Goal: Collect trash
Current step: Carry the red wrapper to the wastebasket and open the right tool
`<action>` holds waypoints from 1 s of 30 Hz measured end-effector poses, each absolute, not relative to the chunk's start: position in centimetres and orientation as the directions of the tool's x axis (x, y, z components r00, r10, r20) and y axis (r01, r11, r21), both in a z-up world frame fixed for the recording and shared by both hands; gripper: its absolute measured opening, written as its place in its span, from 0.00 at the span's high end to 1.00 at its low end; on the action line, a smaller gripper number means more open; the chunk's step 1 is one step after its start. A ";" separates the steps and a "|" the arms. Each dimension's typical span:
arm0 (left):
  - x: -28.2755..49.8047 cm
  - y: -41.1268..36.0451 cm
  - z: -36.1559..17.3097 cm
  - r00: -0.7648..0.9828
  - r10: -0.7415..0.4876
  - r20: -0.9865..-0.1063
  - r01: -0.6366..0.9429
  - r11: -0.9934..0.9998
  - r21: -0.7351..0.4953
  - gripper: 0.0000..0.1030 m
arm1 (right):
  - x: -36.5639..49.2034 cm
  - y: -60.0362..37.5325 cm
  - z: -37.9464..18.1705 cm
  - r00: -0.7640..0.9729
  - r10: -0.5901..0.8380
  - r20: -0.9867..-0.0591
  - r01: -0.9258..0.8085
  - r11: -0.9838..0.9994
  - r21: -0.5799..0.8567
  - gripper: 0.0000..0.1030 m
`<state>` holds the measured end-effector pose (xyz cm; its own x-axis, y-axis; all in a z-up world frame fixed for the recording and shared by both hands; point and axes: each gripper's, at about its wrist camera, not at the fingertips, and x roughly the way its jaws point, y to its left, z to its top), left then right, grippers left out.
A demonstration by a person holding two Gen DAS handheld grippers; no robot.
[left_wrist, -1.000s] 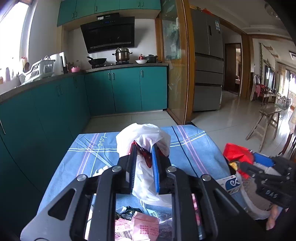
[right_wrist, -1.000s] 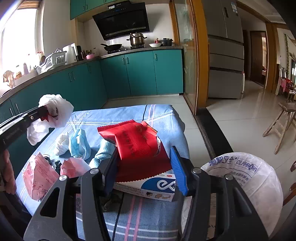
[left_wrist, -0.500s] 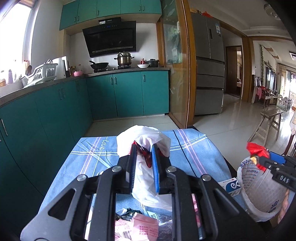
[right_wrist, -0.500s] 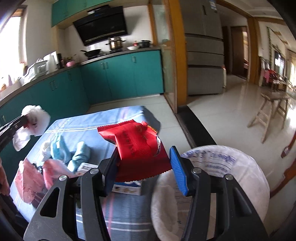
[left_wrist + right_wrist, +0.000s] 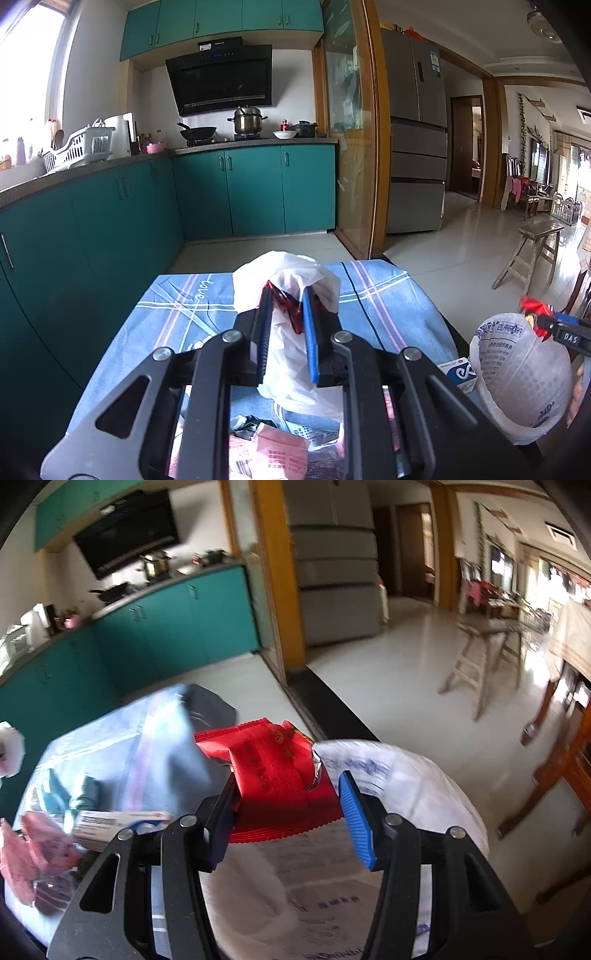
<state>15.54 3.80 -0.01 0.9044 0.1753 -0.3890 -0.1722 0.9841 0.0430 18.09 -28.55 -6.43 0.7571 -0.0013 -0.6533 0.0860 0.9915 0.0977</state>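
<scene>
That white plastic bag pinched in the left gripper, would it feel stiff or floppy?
Probably floppy: the white plastic bag sags in crumpled folds below the left gripper. It likely weighs little, since a narrow pinch holds it up. The thin film looks smooth, so it may be slippery.

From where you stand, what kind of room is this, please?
Most likely a home kitchen that opens onto a living area. Teal cabinets line the walls, a pot sits on the stove under a range hood, and a tall fridge stands beside the doorway.
</scene>
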 end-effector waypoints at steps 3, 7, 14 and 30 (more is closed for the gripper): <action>15.6 3.7 0.1 0.906 0.167 -0.389 -0.165 0.986 0.037 0.84 | 18.6 -29.2 -7.7 0.720 -0.024 -0.693 0.110 0.991 0.081 0.48; 15.5 3.4 0.4 0.911 0.146 -0.385 -0.144 0.989 0.034 0.84 | 18.8 -29.4 -9.3 0.672 -0.031 -0.740 0.117 0.991 0.064 0.48; 15.6 2.4 0.3 0.913 0.094 -0.397 -0.092 0.995 0.025 0.84 | 17.3 -29.5 -11.4 0.606 0.024 -0.795 0.108 0.988 0.111 0.48; 18.4 -12.9 -3.0 0.697 -0.442 -0.564 0.453 0.882 -0.132 0.82 | 11.6 -37.8 -5.4 0.856 -0.079 -0.511 0.346 0.821 0.453 0.10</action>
<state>18.36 -12.94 -3.02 0.6971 -0.4425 -0.5641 0.4526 0.8818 -0.1324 11.59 -37.81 -5.41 0.8558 -0.0786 -0.5114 0.3464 0.8212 0.4535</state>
